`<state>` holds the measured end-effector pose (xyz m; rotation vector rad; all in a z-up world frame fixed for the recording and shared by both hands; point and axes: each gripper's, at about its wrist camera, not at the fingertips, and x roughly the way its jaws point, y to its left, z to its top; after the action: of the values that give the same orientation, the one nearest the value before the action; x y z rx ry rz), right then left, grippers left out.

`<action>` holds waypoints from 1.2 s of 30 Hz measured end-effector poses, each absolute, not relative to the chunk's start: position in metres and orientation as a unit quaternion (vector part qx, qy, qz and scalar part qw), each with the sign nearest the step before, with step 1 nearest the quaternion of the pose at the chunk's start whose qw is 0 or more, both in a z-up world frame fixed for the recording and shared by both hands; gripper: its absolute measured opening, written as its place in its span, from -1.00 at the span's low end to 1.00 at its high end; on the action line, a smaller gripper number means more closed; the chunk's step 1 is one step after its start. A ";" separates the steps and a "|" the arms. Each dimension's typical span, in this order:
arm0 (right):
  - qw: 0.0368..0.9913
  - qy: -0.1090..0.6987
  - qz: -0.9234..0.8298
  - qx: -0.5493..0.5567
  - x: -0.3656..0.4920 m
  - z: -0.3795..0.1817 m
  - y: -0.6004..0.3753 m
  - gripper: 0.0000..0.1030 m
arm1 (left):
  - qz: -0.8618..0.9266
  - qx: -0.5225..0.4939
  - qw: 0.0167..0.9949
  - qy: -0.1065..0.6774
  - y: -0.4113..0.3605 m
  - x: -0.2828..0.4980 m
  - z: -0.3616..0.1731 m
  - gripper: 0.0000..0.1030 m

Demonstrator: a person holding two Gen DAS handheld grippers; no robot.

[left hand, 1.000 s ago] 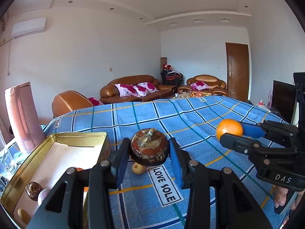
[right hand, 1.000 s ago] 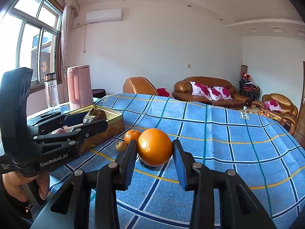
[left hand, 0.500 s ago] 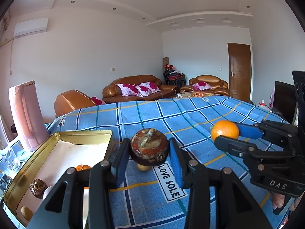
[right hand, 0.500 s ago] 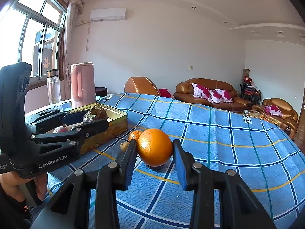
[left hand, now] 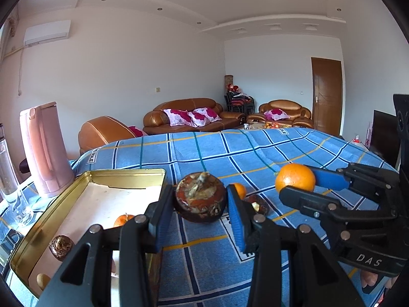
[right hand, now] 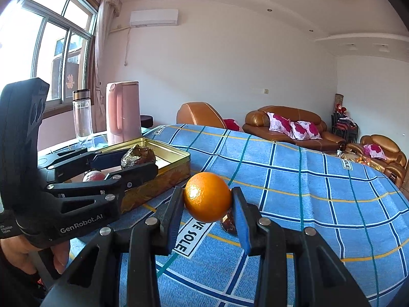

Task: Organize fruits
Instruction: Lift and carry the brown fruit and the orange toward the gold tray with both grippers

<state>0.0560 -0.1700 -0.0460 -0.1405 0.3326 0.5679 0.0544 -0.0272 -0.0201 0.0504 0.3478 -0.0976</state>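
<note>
My left gripper (left hand: 200, 202) is shut on a dark brown mangosteen (left hand: 200, 200) and holds it above the blue checked cloth, beside the right edge of the gold tin tray (left hand: 127, 172). It also shows in the right wrist view (right hand: 139, 157). My right gripper (right hand: 208, 200) is shut on an orange (right hand: 207, 200), held above the cloth; the orange shows in the left wrist view (left hand: 295, 181) too. The tray holds a small orange fruit (left hand: 122, 220), a brown fruit (left hand: 61, 247) and others. A small orange (left hand: 239, 190) and a dark fruit (left hand: 257, 204) lie on the cloth.
A pink kettle (left hand: 44, 151) and a clear bottle (right hand: 82, 113) stand left of the tray. The cloth-covered table (right hand: 319, 179) stretches far and right. Brown sofas (left hand: 191, 115) stand behind it.
Both grippers have risen and shifted left with their fruits still held. The tray and the loose fruits on the cloth now sit further right in the left wrist view.
</note>
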 end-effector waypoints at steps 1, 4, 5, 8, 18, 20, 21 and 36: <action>0.944 0.163 0.280 -0.069 0.056 -0.046 -0.168 -0.23 | -0.048 0.024 0.983 0.173 -0.026 0.054 -0.020 -0.18; 0.943 0.163 0.283 -0.070 0.055 -0.046 -0.162 -0.23 | -0.045 0.022 0.983 0.174 -0.021 0.054 -0.021 -0.18; 0.942 0.163 0.284 -0.070 0.055 -0.046 -0.160 -0.23 | -0.044 0.021 0.983 0.174 -0.019 0.054 -0.021 -0.18; 0.941 0.162 0.289 -0.069 0.054 -0.045 -0.156 -0.23 | -0.040 0.019 0.983 0.176 -0.015 0.053 -0.021 -0.18; 0.938 0.160 0.299 -0.064 0.052 -0.046 -0.143 -0.23 | -0.029 0.017 0.984 0.175 -0.001 0.048 -0.020 -0.18; 0.938 0.161 0.301 -0.065 0.052 -0.046 -0.141 -0.23 | -0.025 0.014 0.984 0.176 0.002 0.048 -0.020 -0.18; 0.937 0.161 0.302 -0.066 0.053 -0.046 -0.139 -0.23 | -0.023 0.013 0.984 0.177 0.005 0.048 -0.020 -0.18; 0.927 0.161 0.327 -0.086 0.050 -0.046 -0.103 -0.23 | 0.006 -0.007 0.983 0.184 0.046 0.042 -0.023 -0.18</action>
<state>0.0496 -0.1031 -0.0457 -0.1760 0.3294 0.6703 0.0423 0.0458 -0.0228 -0.0144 0.3695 0.0130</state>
